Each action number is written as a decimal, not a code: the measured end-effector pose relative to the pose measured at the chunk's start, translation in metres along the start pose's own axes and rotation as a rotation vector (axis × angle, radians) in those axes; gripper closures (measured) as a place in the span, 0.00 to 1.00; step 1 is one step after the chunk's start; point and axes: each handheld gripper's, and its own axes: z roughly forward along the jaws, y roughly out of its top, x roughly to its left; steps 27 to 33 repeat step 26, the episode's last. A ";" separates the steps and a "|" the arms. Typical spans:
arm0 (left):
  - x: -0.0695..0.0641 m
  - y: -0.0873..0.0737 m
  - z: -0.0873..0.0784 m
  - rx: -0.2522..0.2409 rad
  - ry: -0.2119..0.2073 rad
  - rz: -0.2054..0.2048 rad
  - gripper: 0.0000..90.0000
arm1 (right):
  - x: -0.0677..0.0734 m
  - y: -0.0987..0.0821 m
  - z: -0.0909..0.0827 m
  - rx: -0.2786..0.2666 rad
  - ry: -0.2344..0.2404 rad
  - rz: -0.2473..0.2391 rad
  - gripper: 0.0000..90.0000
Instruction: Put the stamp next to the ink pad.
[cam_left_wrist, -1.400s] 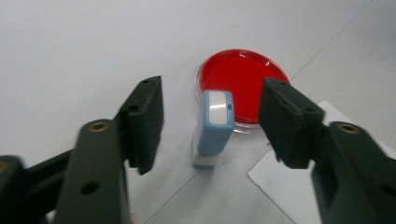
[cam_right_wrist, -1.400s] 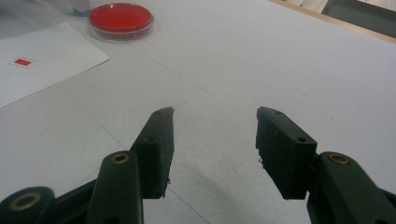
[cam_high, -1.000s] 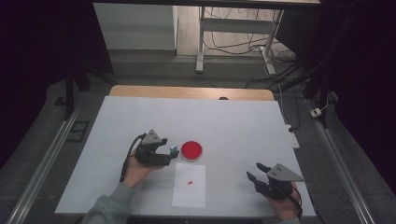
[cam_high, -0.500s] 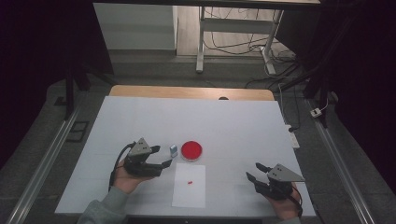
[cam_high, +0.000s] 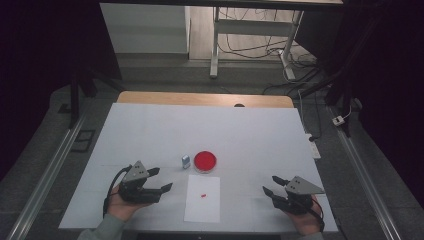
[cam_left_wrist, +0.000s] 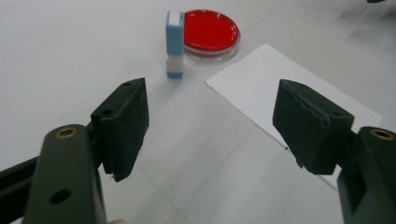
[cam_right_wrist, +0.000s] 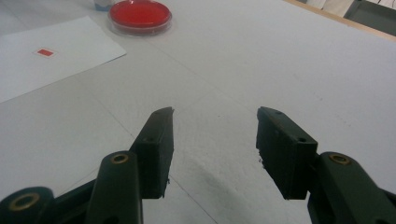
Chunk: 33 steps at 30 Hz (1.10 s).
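Your left gripper (cam_high: 159, 180) is spread and empty, so draw it level and clear of the stamp (cam_left_wrist: 174, 44), which stands upright touching the red ink pad (cam_left_wrist: 211, 31) at its 9 o'clock. The right gripper (cam_right_wrist: 214, 122) rests half-spread, holding nothing. The stamp is a slim plastic block; the paper (cam_high: 202, 198) is flat and matte, with a small red mark.

Bright table, dark room around it.
In the high view the white table (cam_high: 150, 130) is evenly lit from above while the surroundings fall near black; the frame is soft and slightly grainy. In the left gripper view the near jaws are blurred, and the red dish (cam_left_wrist: 211, 31) is sharper, with faint glare on its rim. The right gripper view shows soft shadows under the jaws and a washed-out paper (cam_right_wrist: 51, 65).
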 end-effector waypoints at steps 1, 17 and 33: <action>0.000 -0.002 -0.002 0.002 -0.003 -0.003 0.31 | 0.000 0.000 0.001 0.002 0.003 -0.003 0.51; 0.001 -0.020 -0.017 -0.004 0.008 -0.015 0.31 | 0.000 0.000 0.002 0.009 0.009 -0.014 0.51; 0.002 -0.019 -0.018 -0.008 0.012 -0.016 0.31 | 0.000 0.000 0.002 0.001 0.013 -0.015 0.50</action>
